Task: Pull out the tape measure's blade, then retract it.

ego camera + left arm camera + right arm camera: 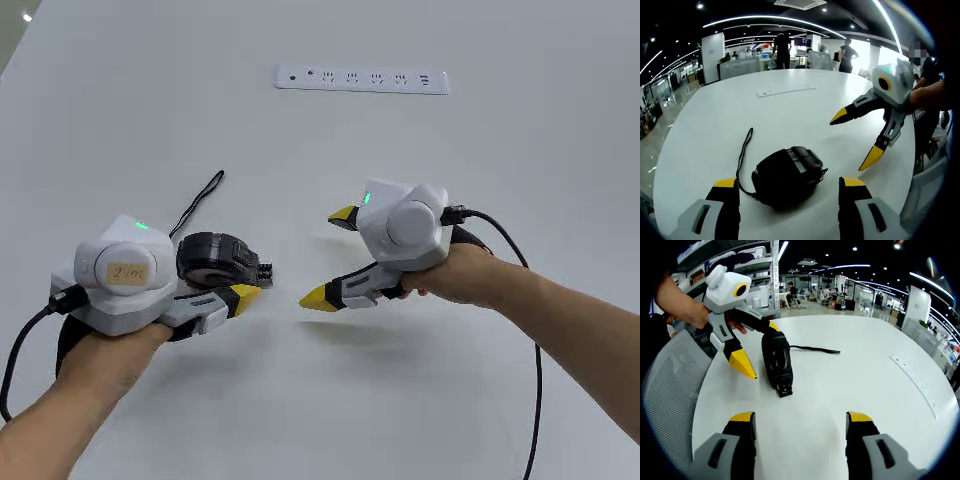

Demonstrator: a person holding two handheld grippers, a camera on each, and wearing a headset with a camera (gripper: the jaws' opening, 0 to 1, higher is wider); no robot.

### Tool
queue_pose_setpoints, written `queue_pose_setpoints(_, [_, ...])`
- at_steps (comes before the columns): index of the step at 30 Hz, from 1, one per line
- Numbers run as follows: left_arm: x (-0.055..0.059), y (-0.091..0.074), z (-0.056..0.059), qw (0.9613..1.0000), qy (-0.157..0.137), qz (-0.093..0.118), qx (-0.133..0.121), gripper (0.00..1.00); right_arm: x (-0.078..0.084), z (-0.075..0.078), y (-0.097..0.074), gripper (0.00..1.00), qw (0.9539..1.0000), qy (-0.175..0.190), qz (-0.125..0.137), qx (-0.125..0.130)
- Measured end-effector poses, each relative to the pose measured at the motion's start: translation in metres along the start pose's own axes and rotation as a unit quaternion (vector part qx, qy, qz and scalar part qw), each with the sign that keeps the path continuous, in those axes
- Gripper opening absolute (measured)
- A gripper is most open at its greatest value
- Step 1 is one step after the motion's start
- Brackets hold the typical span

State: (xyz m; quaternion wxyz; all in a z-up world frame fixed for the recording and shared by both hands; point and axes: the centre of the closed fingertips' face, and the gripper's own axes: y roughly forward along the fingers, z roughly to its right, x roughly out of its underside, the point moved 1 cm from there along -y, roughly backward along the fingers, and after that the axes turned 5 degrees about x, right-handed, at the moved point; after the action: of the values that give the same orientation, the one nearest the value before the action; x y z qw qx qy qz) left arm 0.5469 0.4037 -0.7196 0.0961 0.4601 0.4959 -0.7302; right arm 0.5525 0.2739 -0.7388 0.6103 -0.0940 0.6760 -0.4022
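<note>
Black, round-cased tape measure (222, 260) is seen on the white tabletop (450, 380), at the left of the head view. No blade is seen drawn out. The blade mouth is turned toward the right gripper (326, 256). A thin black wrist strap (198, 203) is trailed from the case across the table, away from the person.

The case is straddled by the left gripper (789, 182), held in a hand, with a yellow-tipped jaw on each side. In the left gripper view a gap is seen between the case and each jaw, so the jaws are spread and nothing is clamped. In the right gripper view one jaw of the left gripper (760, 347) is passed behind the case, and the other is tipped down just beside it, apart.

The right gripper, also hand-held, is kept near the tape measure but clear of it, jaws parted wide and pointed at the blade mouth, nothing between them. Bare table is seen between its tips in its own view (800, 416).

A long white power strip (362, 79) is laid flat at the far side of the table, well apart.
</note>
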Motion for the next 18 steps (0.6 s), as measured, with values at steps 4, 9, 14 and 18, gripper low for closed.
queue_pose_setpoints(4, [-0.004,-0.002,0.001,0.9998,0.011,0.010,0.016,0.80,0.002,-0.001,-0.009,0.79,0.9998,0.014,0.005,0.010])
queue_pose_setpoints(9, [-0.005,-0.005,0.003,0.9989,0.028,0.012,0.035,0.83,0.004,-0.002,-0.020,0.81,0.9994,0.024,0.012,0.021])
queue_pose_setpoints(14, [-0.007,-0.011,0.005,0.9978,0.039,0.017,0.051,0.84,0.007,-0.002,-0.031,0.83,0.9986,0.030,0.017,0.039])
queue_pose_setpoints(18, [-0.008,-0.017,0.008,0.9968,0.049,0.024,0.059,0.85,0.010,0.000,-0.043,0.85,0.9972,0.043,0.023,0.058])
